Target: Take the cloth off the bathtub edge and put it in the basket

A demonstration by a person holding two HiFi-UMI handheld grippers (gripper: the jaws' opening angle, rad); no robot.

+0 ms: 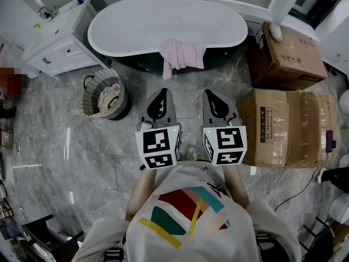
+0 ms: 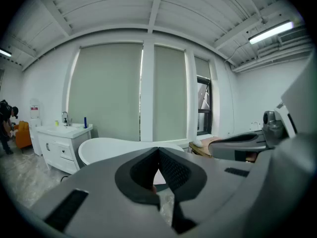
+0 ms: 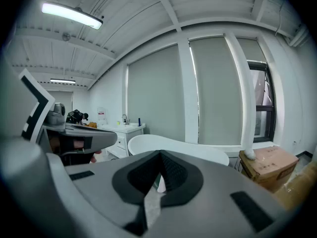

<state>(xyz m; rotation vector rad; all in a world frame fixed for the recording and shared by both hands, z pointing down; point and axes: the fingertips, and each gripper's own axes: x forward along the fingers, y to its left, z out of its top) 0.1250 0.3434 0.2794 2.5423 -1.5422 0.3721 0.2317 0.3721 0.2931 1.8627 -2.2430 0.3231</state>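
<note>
The pink cloth (image 1: pixel 182 56) hangs over the near edge of the white oval bathtub (image 1: pixel 125 47), folded across the rim, with one part falling down the dark outer side. The round woven grey basket (image 1: pixel 86 97) stands on the grey marble floor (image 1: pixel 71 141), to the left of the cloth and a little apart from the tub; some light fabric lies inside it.

The left gripper (image 2: pixel 158 150) and the right gripper (image 3: pixel 160 155) are side by side in front of the person, both directed to the tub and well apart from the cloth. The jaws of each one are pressed together – nothing is between them.

Brown cardboard boxes (image 1: pixel 283 127) stand to the right – and a white washbasin cabinet (image 1: pixel 54 42) to the left of the tub.
</note>
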